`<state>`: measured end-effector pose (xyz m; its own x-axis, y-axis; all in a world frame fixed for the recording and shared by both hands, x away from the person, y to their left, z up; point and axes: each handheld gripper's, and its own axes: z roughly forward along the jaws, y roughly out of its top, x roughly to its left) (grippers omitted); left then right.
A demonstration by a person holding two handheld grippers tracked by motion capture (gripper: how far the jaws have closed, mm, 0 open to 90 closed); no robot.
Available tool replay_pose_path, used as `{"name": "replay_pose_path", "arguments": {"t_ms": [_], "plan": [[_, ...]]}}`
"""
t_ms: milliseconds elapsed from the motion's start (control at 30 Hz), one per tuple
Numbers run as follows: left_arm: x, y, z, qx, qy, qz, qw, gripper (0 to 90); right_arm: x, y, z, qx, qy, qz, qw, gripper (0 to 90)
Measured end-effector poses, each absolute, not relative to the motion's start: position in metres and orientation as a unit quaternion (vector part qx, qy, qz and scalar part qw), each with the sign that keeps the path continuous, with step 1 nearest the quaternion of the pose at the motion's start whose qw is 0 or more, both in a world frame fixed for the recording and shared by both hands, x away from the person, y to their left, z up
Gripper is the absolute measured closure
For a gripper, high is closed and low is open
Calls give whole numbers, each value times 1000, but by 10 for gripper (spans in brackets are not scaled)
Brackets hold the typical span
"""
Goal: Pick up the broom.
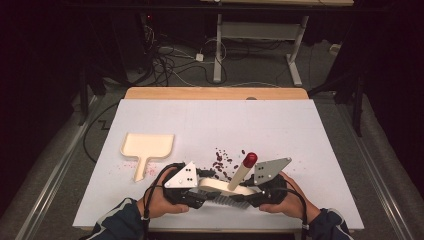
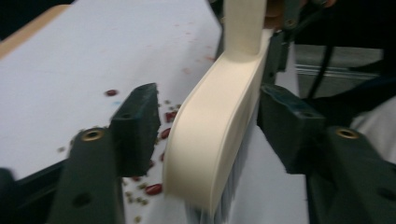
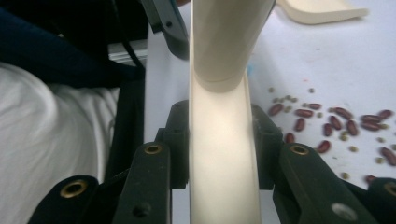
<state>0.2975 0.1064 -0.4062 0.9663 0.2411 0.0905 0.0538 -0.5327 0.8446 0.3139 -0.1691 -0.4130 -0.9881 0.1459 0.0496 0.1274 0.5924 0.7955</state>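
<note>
Brush (image 1: 227,186) lies crosswise, handle up-right; right tongs (image 3: 223,154) clamp its back, left tongs (image 2: 208,135) apart, loose.

Cream plastic hand brush (image 1: 227,185) with red-tipped handle and pale grey bristles. Cream plastic dustpan (image 1: 146,148). Scattered dark red beans (image 3: 334,122) mixed with small olive-green ones. White-topped bench (image 1: 260,127), light wood edge. Black-jawed left tool (image 2: 205,135) and right tool (image 3: 223,140), brass-coloured rivets, grey plates.
</note>
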Motion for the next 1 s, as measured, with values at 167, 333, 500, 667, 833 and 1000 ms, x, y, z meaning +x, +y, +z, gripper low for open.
{"name": "replay_pose_path", "arguments": {"t_ms": [167,333,500,667,833,1000], "plan": [[295,123,-402,864,122,173,457,262,317,-175,-409,97,887,451,30,678],[291,151,-411,860,163,230,426,193,320,-186,-401,134,876,460,60,678],[287,184,-426,852,213,259,402,177,319,-193,-390,162,865,468,79,678],[283,210,-438,833,282,275,389,177,327,-210,-385,200,850,474,108,677],[282,222,-445,822,308,274,392,178,332,-221,-380,228,840,473,138,677],[284,220,-448,827,306,270,386,178,339,-230,-379,254,831,463,172,678]]}}
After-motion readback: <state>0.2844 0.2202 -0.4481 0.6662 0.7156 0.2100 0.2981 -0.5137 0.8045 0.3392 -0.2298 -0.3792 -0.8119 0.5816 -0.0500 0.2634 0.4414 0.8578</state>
